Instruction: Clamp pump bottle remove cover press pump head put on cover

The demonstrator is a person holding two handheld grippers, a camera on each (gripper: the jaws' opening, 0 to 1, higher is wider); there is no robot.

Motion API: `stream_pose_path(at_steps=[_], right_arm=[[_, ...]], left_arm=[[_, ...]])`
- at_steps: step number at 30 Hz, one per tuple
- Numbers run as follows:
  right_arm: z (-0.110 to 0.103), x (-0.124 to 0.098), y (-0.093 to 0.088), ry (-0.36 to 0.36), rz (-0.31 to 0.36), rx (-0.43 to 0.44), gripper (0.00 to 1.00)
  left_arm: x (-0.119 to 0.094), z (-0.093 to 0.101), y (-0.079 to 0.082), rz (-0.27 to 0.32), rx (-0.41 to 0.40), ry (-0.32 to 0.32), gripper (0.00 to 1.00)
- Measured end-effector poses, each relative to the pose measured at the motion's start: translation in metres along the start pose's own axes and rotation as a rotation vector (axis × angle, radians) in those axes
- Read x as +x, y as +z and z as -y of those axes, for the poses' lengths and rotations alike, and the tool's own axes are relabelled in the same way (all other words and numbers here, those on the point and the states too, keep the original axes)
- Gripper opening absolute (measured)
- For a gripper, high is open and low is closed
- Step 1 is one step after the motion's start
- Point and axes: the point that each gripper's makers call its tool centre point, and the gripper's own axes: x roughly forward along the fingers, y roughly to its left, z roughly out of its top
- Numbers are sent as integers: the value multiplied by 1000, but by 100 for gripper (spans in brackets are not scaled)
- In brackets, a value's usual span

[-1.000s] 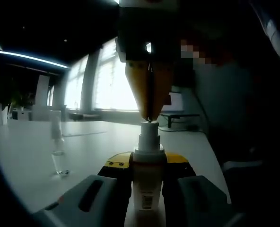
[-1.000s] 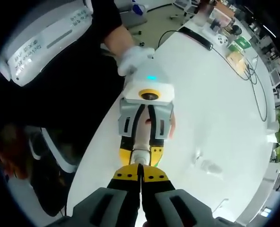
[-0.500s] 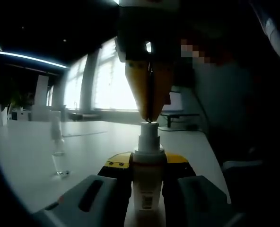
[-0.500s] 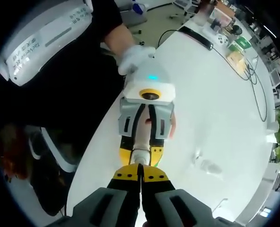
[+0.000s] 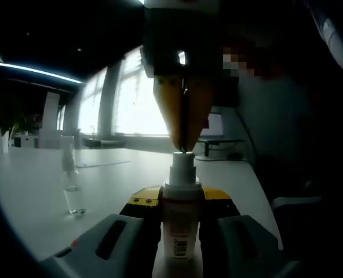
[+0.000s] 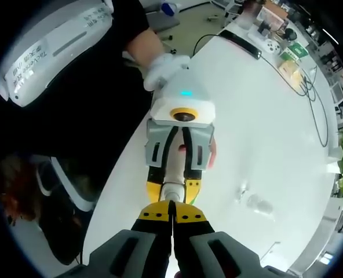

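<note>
At the bottom centre of the left gripper view, the left gripper (image 5: 180, 223) has its jaws clamped on the body of the pump bottle (image 5: 179, 231), which stands upright on the white table (image 5: 38, 191). Just above, at frame centre, the right gripper (image 5: 183, 142) comes down from the top with its yellow jaws together, tips touching the pump head (image 5: 182, 165). The clear cover (image 5: 72, 185) stands apart on the table at the left of the frame, with windows far behind.

In the right gripper view, the right gripper's closed tips (image 6: 172, 215) meet the pump head (image 6: 172, 189) at lower centre; beyond it the left gripper (image 6: 179, 150) grips the bottle, held by a gloved hand (image 6: 160, 68).

The step in hand appears to be pressing the pump head. Next calls for lifting the right gripper, parting its jaws, and fetching the cover to set it back over the pump.
</note>
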Motion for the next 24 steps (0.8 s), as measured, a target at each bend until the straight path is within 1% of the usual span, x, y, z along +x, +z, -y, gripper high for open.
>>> stream_pose_path(at_steps=[8,16,24], right_arm=[[0,3,1,11,-7,-12,0],[1,-2,-1,4,23,15,0],[1,-3,0,-9,30,12,0]], left_arm=[[0,0,0,1,-1,0,15],[0,0,0,2,0,1,15],[0,0,0,2,-1,2,15]])
